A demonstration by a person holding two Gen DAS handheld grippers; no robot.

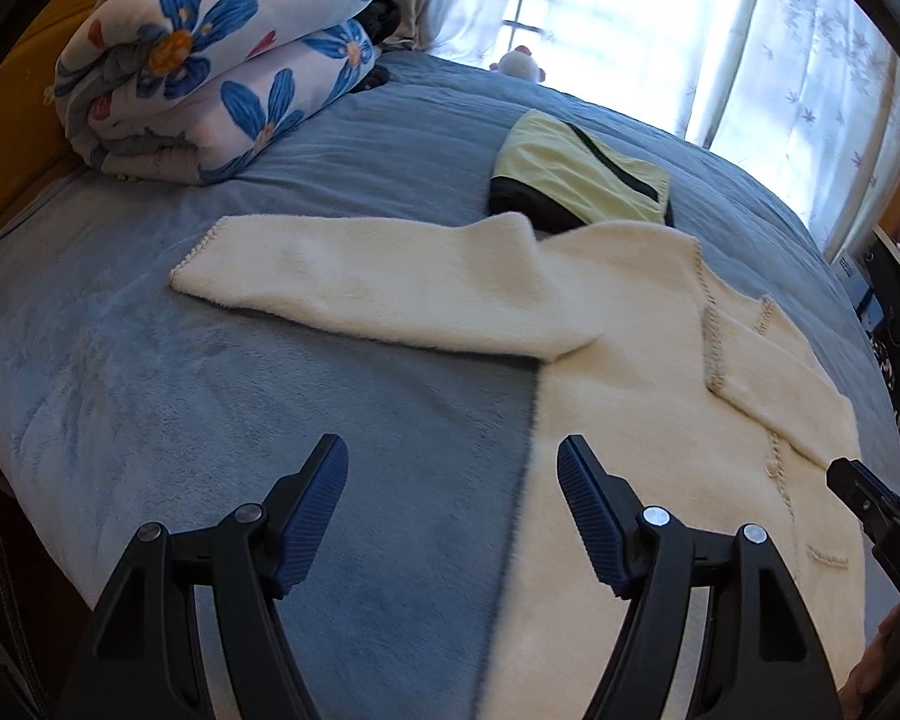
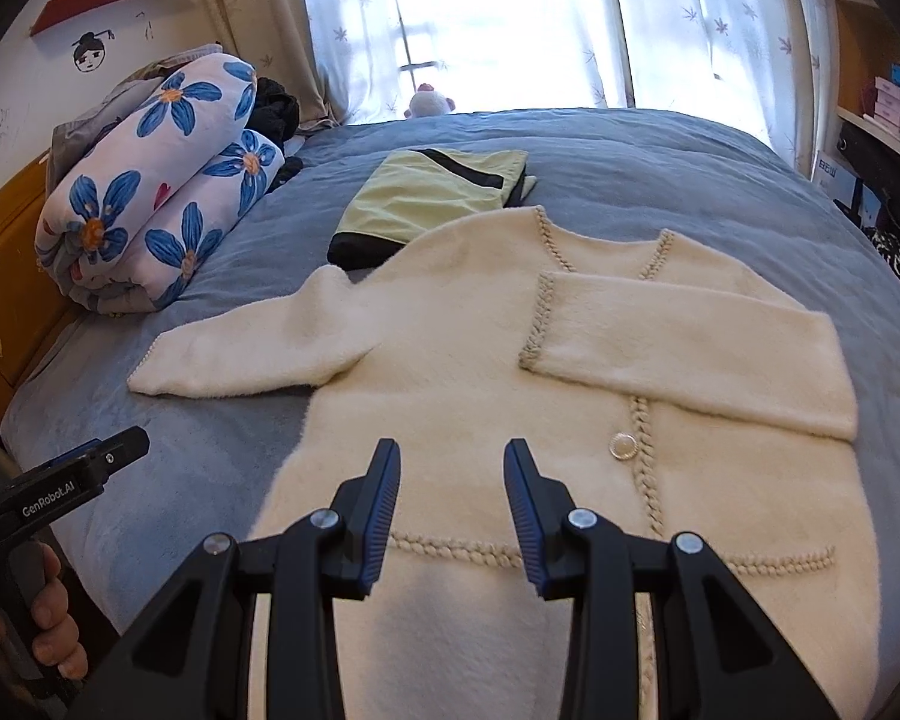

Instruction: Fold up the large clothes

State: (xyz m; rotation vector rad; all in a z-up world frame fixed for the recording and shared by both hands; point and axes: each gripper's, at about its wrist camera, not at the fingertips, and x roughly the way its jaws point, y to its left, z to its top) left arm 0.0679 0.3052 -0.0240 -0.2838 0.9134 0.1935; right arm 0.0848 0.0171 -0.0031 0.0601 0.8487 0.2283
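A rolled blanket with blue flowers [image 2: 156, 180] sat far left. The fluffy cream cardigan [image 2: 480, 360] lay flat on the blue bed [image 2: 660, 168] (one sleeve folded in). The left claw [image 1: 453, 510] hung wide, the right claw [image 2: 452, 510] narrower, both empty. A thin pinch could slip and bunch the sleeve.

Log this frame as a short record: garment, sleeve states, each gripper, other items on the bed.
garment: cream cardigan, laid flat, front up, on the blue bedspread
right sleeve: folded across the chest
left sleeve: spread out sideways on the bed
left gripper: fingers apart, holding nothing, over the cardigan's side edge
right gripper: fingers apart, empty, above the cardigan's lower front
other items: folded yellow garment; rolled floral quilt
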